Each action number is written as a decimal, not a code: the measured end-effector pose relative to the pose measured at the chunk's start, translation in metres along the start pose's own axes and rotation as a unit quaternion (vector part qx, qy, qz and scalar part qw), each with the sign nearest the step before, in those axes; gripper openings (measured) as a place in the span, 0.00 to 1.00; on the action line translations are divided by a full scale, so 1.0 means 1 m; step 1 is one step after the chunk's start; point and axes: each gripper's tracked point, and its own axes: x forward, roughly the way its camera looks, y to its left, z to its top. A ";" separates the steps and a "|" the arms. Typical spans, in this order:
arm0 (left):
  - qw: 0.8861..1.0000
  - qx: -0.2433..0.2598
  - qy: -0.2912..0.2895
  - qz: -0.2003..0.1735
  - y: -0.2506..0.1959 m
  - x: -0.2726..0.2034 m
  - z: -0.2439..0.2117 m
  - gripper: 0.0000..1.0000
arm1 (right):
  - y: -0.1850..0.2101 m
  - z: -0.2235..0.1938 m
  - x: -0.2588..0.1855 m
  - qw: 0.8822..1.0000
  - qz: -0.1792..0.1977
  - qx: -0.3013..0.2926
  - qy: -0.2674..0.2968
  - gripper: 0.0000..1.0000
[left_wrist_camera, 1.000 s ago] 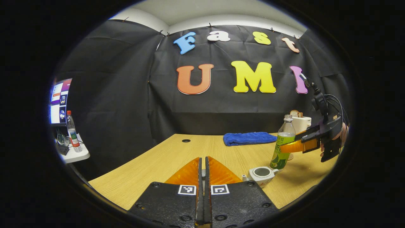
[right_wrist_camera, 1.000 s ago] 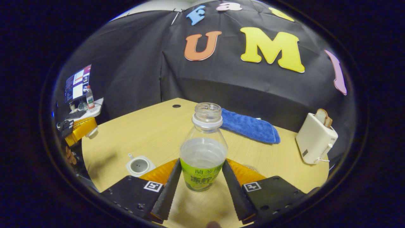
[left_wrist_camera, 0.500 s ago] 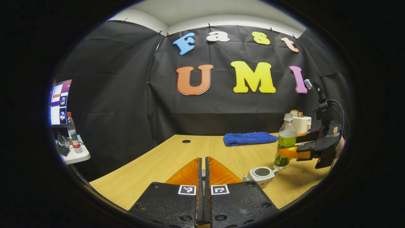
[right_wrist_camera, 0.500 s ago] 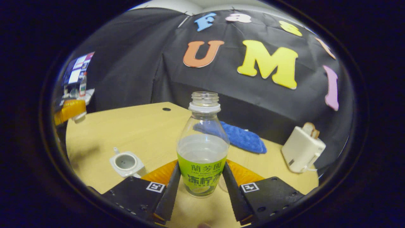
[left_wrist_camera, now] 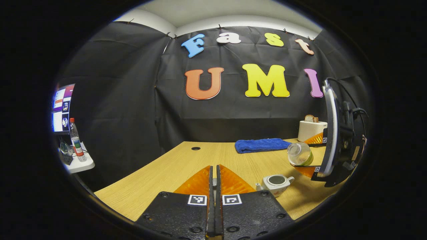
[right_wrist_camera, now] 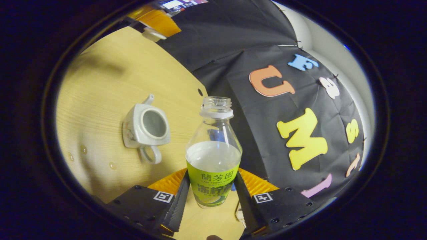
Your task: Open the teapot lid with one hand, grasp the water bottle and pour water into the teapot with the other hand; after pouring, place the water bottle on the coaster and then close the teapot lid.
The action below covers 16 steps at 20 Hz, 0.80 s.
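Over wooden table (right_wrist_camera: pixel 100 83), right hand-held gripper (right_wrist_camera: pixel 210 200) clamps the capless, tipped, seemingly half-full water bottle (right_wrist_camera: pixel 213 156) near lidless white teapot (right_wrist_camera: pixel 145 126).

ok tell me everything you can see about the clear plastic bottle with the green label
The clear plastic bottle with the green label has no cap; its threaded neck sits open above a white collar ring. Clear liquid fills it to just above the label. The right gripper clamps the labelled lower body, one finger on each side. In the left gripper view the bottle is tipped on its side in the air, its mouth turned leftward, above and to the right of the small white lidless teapot on the wooden table.
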 end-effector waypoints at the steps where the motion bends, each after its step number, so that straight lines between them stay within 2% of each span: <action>1: 1.000 -0.001 -0.001 -0.001 0.000 0.000 0.000 0.03 | -0.001 0.000 -0.001 1.000 -0.009 -0.027 -0.001 0.72; 4: 1.000 -0.003 0.001 0.001 0.004 0.001 -0.004 0.03 | -0.005 0.006 0.002 0.994 -0.042 -0.097 -0.009 0.72; 11: 1.000 0.000 0.003 0.000 0.003 0.003 -0.006 0.03 | -0.006 0.004 0.006 0.978 -0.066 -0.198 -0.008 0.72; 16: 1.000 0.001 0.004 -0.001 0.003 0.002 -0.006 0.03 | -0.010 0.001 0.009 0.959 -0.075 -0.272 -0.004 0.73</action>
